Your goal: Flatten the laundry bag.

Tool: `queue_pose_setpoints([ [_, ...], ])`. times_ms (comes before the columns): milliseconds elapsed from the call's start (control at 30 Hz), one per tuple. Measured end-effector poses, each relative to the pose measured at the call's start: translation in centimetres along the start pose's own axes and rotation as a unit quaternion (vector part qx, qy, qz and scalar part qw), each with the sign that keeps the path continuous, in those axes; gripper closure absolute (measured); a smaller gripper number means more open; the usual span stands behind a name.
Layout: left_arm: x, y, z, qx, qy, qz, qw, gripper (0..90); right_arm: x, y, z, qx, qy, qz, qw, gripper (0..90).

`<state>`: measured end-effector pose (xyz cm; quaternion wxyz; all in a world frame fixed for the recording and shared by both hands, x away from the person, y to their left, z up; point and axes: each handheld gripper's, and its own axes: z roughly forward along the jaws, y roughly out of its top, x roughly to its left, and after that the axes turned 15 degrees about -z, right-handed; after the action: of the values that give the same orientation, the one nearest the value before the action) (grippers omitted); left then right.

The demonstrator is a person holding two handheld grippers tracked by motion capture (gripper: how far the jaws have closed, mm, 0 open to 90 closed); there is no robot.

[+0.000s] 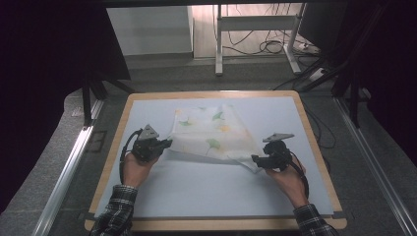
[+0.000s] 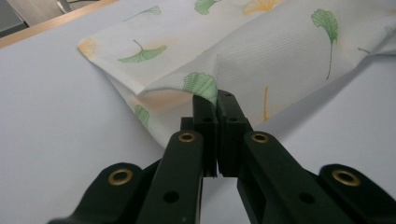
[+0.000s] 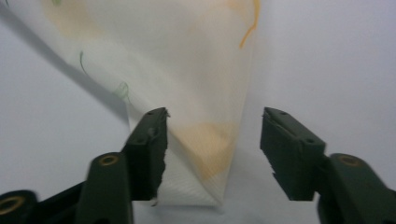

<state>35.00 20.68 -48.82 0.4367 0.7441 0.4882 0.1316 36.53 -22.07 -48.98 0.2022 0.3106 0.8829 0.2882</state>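
Pale blue matting covers our wooden-edged table (image 1: 314,142), and we're working over grey carpet with a white desk frame (image 1: 255,29) and tangled cables (image 1: 268,45) beyond. On the mat lies our thin white cloth printed with green and orange ginkgo leaves (image 1: 211,132), sitting toward the far middle, its near edge lifted. Our left gripper (image 1: 166,144) has its jaws pressed together on the cloth's near left corner, fabric bunching up right at the tips. Our right gripper (image 1: 255,159) stands with jaws apart; the cloth's near right corner (image 3: 205,177) hangs between them, brushing one pad and free of the other. Dark curtains swallow both sides of the room, and our sleeves are cut off at the bottom edge.
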Motion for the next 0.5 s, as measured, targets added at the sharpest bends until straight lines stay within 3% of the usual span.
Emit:
queue_pose_setpoints([
  [33,0.1,0.0,0.0,-0.002,-0.001,-0.004,1.0000,88.4,0.0,-0.2,0.3,0.005,0.010,0.003,0.9999,40.5],
  [67,0.1,0.0,-0.1,-0.003,-0.003,-0.006,1.0000,88.4,0.0,-0.2,0.5,0.010,0.017,0.004,0.9998,48.0],
  [133,0.2,0.0,-0.2,-0.005,-0.002,-0.006,1.0000,88.4,0.2,-0.1,0.9,0.028,0.035,-0.001,0.9990,65.4],
  [200,0.2,0.1,-0.4,-0.012,-0.004,-0.007,0.9999,88.4,0.5,0.1,1.1,0.043,0.026,-0.020,0.9985,86.0],
  [333,0.3,0.3,-1.3,-0.031,-0.007,-0.011,0.9994,88.5,0.2,1.0,-0.2,0.016,0.021,-0.019,0.9995,87.9],
  [500,0.2,0.9,-2.5,-0.052,-0.020,-0.017,0.9983,88.5,-0.7,2.3,-3.5,-0.034,0.026,-0.016,0.9989,88.0],
])
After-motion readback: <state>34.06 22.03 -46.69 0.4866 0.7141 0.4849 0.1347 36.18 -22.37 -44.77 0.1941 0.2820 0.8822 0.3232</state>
